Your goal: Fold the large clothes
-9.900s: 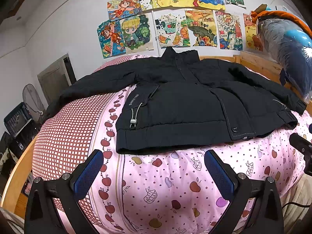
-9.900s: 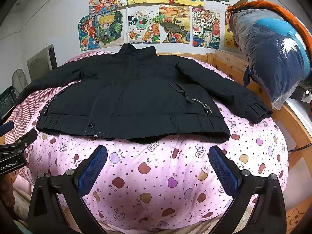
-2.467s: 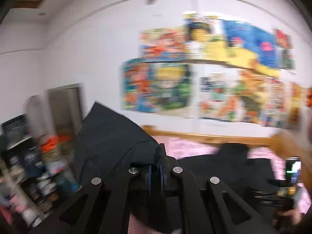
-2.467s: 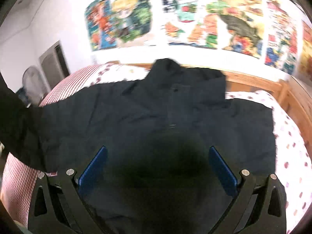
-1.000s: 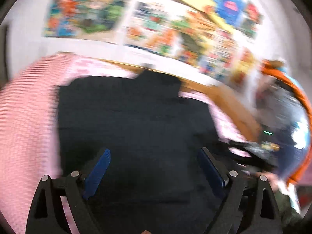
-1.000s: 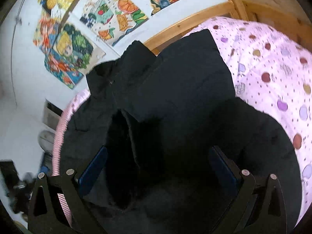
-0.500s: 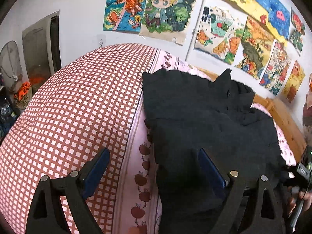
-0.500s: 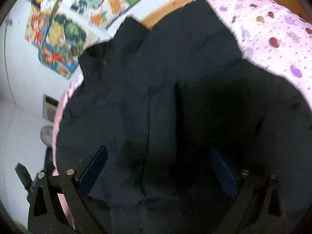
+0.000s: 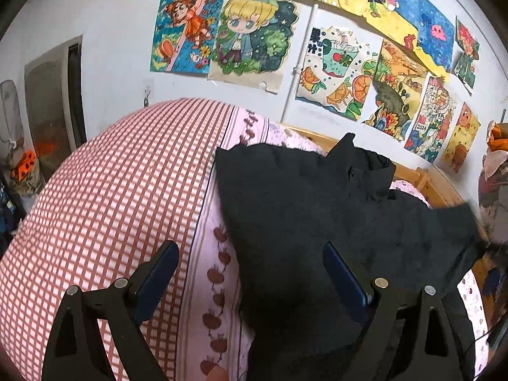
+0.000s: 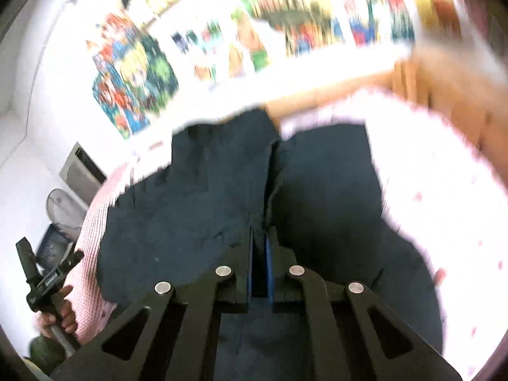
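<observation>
The black jacket [image 9: 317,222] lies on the bed with both sleeves folded in over the body, collar toward the wall. My left gripper [image 9: 250,276] is open and empty, hovering over the jacket's left edge. In the right wrist view my right gripper [image 10: 259,241] is shut on a fold of the black jacket [image 10: 190,206] near its middle; the view is blurred. The left gripper [image 10: 47,279] also shows there at the far left, held in a hand.
The bed has a red-checked cover [image 9: 111,197] on the left and a pink fruit-print sheet [image 9: 209,273]. A wooden bed frame [image 9: 409,174] runs along the wall of drawings [image 9: 247,38]. A bagged bundle [image 9: 495,190] sits at the right.
My right gripper has closed on the jacket fabric; it was open half a second ago. My left gripper has stayed open and drifted slightly along the jacket's left edge.
</observation>
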